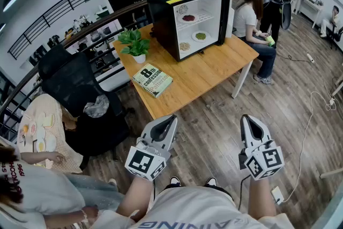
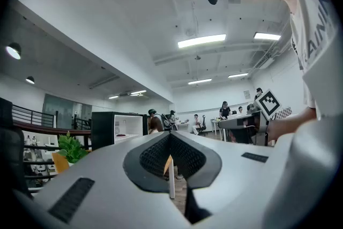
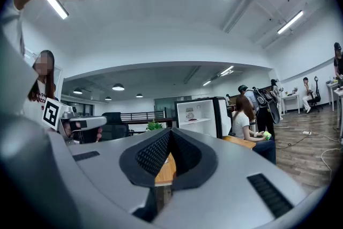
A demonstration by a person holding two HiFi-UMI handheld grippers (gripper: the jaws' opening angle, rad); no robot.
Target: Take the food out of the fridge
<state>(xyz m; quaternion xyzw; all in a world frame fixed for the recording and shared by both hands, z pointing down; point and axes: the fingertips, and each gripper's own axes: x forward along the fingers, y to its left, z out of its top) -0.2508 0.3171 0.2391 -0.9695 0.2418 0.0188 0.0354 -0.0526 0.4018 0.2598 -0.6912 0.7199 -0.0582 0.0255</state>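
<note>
Plant (image 1: pixel 135 43) at the desk's (image 1: pixel 214 75) left edge; book (image 1: pixel 153 80) near its front corner. Left gripper (image 1: pixel 170 118) clenched on nothing, level, short of the desk. Open fridge (image 1: pixel 161 13) at the far edge, food (image 1: pixel 188 17) on its shelves. Right gripper (image 1: pixel 247 118) likewise clenched, empty.

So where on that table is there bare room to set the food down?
The widest bare wood on the table lies between the open fridge and the near edge, right of the book. The left side is crowded: potted plant, then the book. The fridge fills the far end.
</note>
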